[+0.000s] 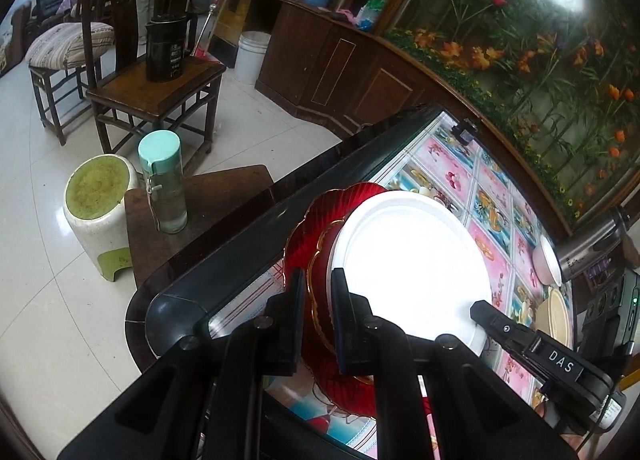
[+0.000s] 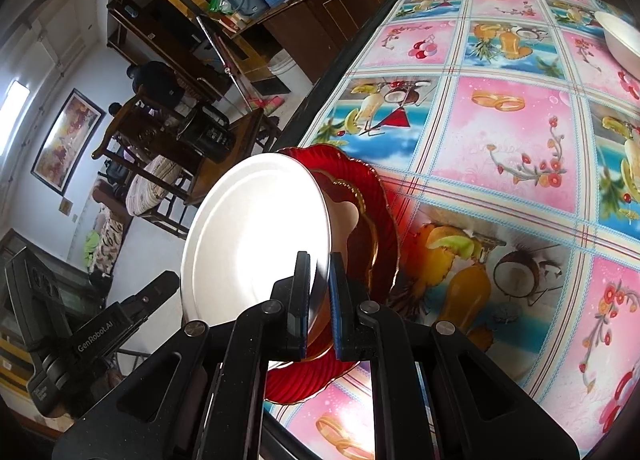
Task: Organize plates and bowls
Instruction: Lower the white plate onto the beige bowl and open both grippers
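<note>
A: Where's the white plate (image 2: 256,236)?
B: Tilted over the red plates (image 2: 372,219) at the table's (image 2: 500,131) edge, right gripper (image 2: 319,300) clamped on its rim.
A: Left gripper (image 1: 318,316)?
B: Clamped on the red plates' rim.

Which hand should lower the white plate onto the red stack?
Right. The right tongs are shut on the white plate's rim, holding it tilted over the red plates. The left tongs are shut on the red plates' edge, so they look better placed to steady.
</note>
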A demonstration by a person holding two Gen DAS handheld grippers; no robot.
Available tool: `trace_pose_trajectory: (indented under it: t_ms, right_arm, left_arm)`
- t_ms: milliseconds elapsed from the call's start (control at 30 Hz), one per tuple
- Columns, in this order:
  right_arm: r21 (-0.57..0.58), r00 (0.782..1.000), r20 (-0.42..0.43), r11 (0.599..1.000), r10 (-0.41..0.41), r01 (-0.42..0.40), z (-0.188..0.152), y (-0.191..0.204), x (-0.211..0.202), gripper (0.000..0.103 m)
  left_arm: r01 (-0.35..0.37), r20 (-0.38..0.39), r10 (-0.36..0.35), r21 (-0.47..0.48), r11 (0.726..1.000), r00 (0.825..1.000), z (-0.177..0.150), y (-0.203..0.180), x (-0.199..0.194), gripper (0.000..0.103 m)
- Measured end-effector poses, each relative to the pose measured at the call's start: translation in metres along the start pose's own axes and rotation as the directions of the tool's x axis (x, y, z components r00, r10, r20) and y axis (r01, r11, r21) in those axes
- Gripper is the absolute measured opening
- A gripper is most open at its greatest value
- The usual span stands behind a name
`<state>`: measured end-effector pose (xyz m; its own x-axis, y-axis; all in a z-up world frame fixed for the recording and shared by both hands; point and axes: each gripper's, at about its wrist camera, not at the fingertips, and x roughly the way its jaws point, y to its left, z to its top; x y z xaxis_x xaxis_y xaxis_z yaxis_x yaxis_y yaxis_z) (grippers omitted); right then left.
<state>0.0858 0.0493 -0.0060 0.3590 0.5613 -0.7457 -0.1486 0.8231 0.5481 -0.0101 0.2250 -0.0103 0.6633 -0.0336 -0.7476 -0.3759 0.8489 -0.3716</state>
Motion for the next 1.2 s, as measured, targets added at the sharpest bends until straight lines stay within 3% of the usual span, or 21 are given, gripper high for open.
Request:
trace_pose_trajectory:
  t_ms: [367,433,500,533,800,1033,1200]
  right_arm:
    - [0.037,0.999,-0.014,0.998,0.043,-0.042,-0.002,-0.007,-0.001,0.01]
    - [0.048,0.998,-0.017,0.997,0.059,-0.058,-0.002,-0.008,-0.002,0.016]
    - [0.061,0.998,-0.011,0.997,0.057,-0.056,-0.002,-0.012,-0.004,0.031]
    - [0.068,0.998,-0.004,0.996,0.061,-0.061,-0.002,-0.014,-0.005,0.032]
    - [0.078,0.997,0.021,0.995,0.068,-0.069,-0.001,-0.018,-0.012,0.032]
    - [0.093,0.995,0.07,0.992,0.077,-0.084,0.001,-0.026,-0.021,0.032]
    - [0.105,0.994,0.079,0.991,0.078,-0.086,0.001,-0.032,-0.023,0.032]
  left_arm:
    - [-0.01,0.007,0.01,0.014,1.0,1.0,-0.003,-0.005,-0.001,0.012]
    - [-0.022,0.019,0.021,0.031,0.999,1.0,-0.004,-0.009,-0.003,0.012]
    - [-0.025,0.024,0.024,0.036,0.999,0.999,-0.005,-0.01,-0.003,0.012]
    - [-0.027,0.025,0.026,0.039,0.999,0.999,-0.005,-0.011,-0.003,0.012]
    - [-0.032,0.008,0.032,0.046,0.998,0.999,-0.007,-0.011,0.002,0.013]
    - [-0.056,0.042,0.053,0.082,0.995,0.998,-0.009,-0.018,-0.002,0.013]
    - [-0.067,0.053,0.062,0.107,0.992,0.997,-0.011,-0.023,-0.003,0.022]
